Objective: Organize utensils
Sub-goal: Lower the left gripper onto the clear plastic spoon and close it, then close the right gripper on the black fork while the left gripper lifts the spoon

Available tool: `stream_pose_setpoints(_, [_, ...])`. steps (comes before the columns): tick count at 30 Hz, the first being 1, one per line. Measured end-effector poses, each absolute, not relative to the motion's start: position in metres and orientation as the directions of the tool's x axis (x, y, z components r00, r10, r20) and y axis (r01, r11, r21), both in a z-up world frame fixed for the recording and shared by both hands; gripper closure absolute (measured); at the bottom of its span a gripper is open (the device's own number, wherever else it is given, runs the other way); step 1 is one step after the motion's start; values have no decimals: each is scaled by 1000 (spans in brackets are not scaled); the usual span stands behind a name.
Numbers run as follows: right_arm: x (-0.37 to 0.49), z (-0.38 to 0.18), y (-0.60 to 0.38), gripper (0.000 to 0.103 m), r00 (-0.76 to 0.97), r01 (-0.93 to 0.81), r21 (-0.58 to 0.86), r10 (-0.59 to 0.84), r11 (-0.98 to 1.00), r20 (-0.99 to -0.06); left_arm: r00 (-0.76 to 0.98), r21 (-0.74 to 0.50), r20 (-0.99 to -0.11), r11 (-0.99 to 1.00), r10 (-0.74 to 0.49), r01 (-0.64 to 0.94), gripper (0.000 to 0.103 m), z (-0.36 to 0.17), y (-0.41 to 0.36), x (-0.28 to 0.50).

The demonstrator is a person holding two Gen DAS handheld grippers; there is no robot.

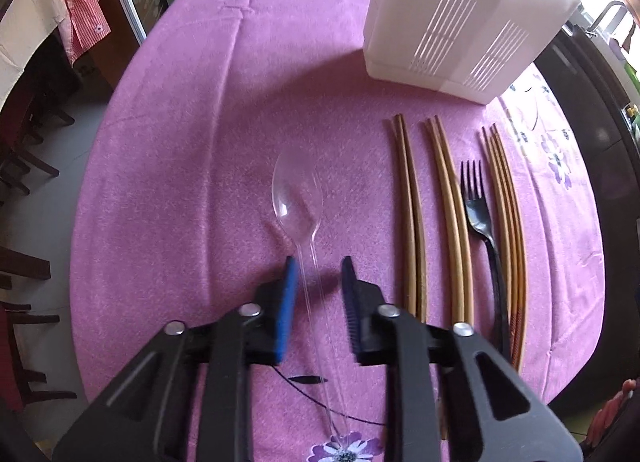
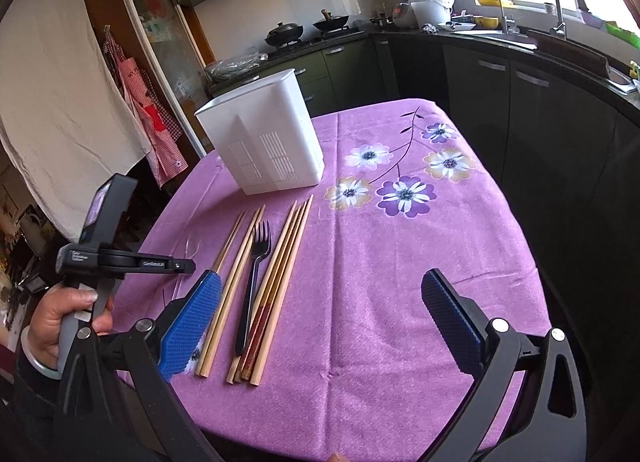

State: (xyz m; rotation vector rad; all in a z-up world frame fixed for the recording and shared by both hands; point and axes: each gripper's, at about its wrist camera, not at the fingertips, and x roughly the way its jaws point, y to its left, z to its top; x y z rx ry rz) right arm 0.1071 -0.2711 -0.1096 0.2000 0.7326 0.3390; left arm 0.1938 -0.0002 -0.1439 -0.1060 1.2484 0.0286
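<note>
Here the left tool (image 1: pixel 318 276) stands narrow astride the handle of the clear plastic spoon (image 1: pixel 298 198) lying on the purple-clothed table (image 1: pixel 180 142), pads not pressing it. Right of it lie wooden chopsticks (image 1: pixel 412 222) and a black plastic fork (image 1: pixel 480 218); the white slotted holder (image 1: pixel 460 22) stands far right. The right tool (image 2: pixel 320 326) gapes wide, empty.

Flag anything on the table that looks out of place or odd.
Only a black fork breaks the pattern, lying among the wooden chopsticks rather than apart like the clear spoon. A loose dark thread lies across the tablecloth. Nothing is spilled or broken.
</note>
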Motion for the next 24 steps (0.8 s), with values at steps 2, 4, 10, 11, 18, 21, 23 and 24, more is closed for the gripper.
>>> stream_pose_setpoints(2, [109, -111, -270, 4, 690, -234, 291, 369, 928, -623, 316, -57, -948, 995, -29, -80, 87, -145, 0, 195])
stream_pose_setpoints(4, [110, -112, -268, 4, 680, -237, 291, 373, 927, -632, 315, -54, -949, 996, -27, -77, 94, -145, 0, 195])
stream_pose_setpoints(10, [129, -101, -244, 4, 666, -302, 207, 362, 930, -653, 356, -69, -933, 996, -46, -52, 95, -136, -3, 189])
stream_pose_setpoints(11, [138, -102, -237, 4, 643, -316, 193, 360, 929, -676, 372, -68, -927, 997, -45, -47, 95, -131, -3, 187])
stream_pose_setpoints(18, [197, -112, -183, 16, 414, -438, 248, 439, 864, -797, 505, -56, -862, 998, -38, -20, 94, -87, -2, 161])
stream_pose_setpoints(21, [215, -122, -159, 50, 326, -461, 256, 431, 850, -842, 544, -48, -839, 999, -37, -7, 94, -72, -1, 153])
stream_pose_setpoints(23, [221, -130, -143, 65, 280, -477, 243, 408, 845, -869, 558, -48, -829, 999, -38, -3, 94, -66, 1, 149])
stream_pose_setpoints(24, [223, -135, -136, 69, 267, -483, 221, 383, 847, -884, 564, -50, -825, 999, -40, -1, 94, -64, 2, 147])
